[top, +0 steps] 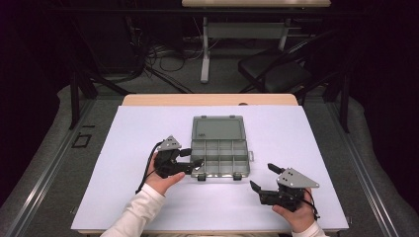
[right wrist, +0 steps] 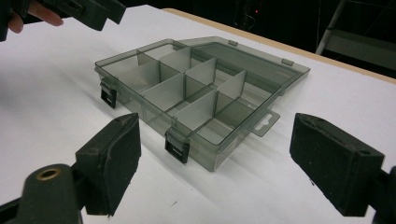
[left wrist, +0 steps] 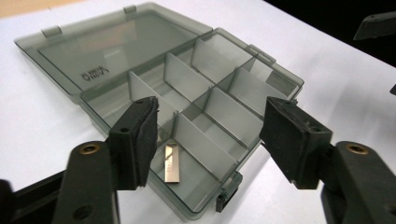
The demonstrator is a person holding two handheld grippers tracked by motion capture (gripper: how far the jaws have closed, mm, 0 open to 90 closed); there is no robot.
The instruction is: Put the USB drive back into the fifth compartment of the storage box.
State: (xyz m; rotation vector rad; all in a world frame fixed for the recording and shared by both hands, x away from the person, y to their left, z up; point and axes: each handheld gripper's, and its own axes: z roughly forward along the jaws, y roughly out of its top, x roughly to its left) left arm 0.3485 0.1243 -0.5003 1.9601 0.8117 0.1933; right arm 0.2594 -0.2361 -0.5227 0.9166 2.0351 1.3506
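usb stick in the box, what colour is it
Silver metal usb stick, clearest in the left gripper view.

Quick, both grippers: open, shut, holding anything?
Left gripper: open, empty; a small metal stick lies loose in the organizer box below.
Right gripper: open, empty, short of the box.

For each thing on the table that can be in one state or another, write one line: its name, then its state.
Organizer box: open, lid laid back flat on the table.
Front latches: undone.
Metal USB stick: lying loose in a corner compartment, held by nothing.
Left gripper: open, jaws either side of the stick's compartment.
Right gripper: open, holding nothing, off the box.
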